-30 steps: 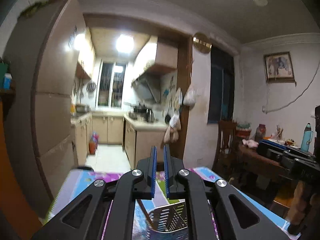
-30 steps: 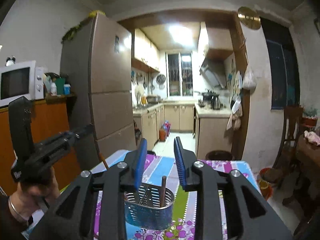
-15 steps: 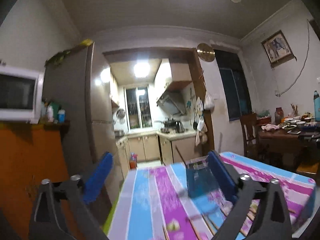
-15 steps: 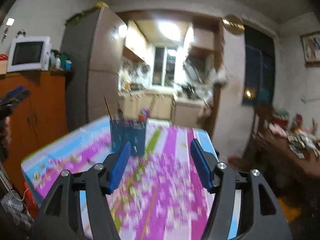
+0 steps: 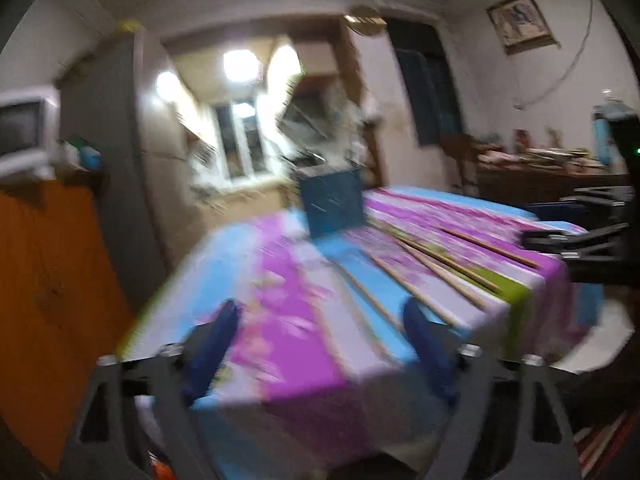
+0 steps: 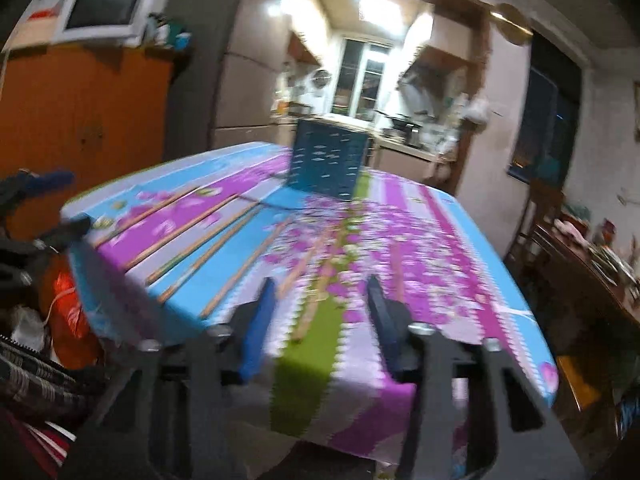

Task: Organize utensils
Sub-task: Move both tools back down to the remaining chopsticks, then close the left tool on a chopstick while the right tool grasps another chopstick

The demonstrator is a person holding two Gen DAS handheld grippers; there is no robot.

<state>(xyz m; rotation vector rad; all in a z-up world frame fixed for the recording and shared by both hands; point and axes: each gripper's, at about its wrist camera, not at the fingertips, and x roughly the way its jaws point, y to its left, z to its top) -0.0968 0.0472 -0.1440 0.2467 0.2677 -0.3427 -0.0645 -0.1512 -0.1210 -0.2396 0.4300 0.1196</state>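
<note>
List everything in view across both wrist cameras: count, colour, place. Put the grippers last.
Utensil holder: one, dark blue, perforated, upright at the table's far end.
Chopsticks: several, wooden, blurred so not countable, lying loose on the cloth near the front edge.
Tablecloth: one, striped purple, blue, green with flowers, covering the table.
Microwave: one, white, on the orange cabinet.
Refrigerator: one, grey, beside the kitchen doorway.
Side table: one, dark wood, cluttered, by the right wall.
Left gripper: one, black with blue pads, open, empty.
Right gripper: one, black with blue pads, open, empty.
</note>
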